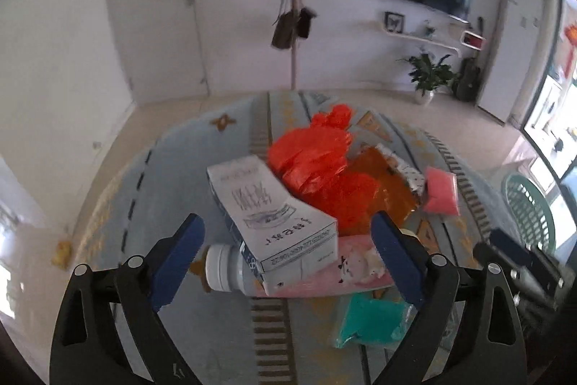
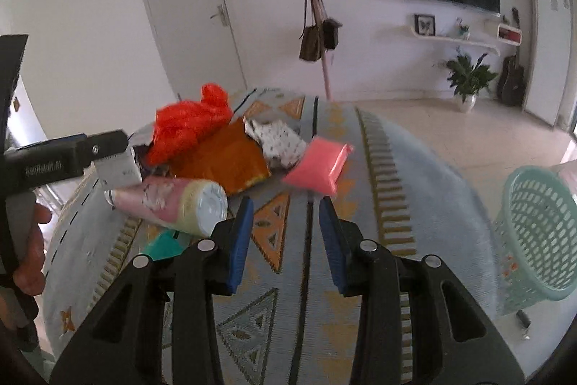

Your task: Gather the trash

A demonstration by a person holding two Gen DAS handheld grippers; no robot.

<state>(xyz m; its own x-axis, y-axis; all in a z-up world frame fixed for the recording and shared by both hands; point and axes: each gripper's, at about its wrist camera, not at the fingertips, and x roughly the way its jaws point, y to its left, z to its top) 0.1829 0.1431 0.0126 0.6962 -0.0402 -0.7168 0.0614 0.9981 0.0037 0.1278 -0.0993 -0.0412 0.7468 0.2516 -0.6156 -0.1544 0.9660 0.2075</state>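
Patterned rug [image 2: 414, 168]: my trash pile. White carton [image 1: 274, 215], print illegible, beside orange bag [image 1: 317, 165]. Left gripper [image 1: 288, 255] spread around carton; right gripper [image 2: 285, 233] released, empty. Green basket [image 2: 541, 233] right of pile.

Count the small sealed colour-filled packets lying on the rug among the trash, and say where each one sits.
2. The pink packet lies at the pile's right edge, beside the patterned wrapper. The teal packet lies nearest the cameras, just below the pink bottle. More may hide under the pile.
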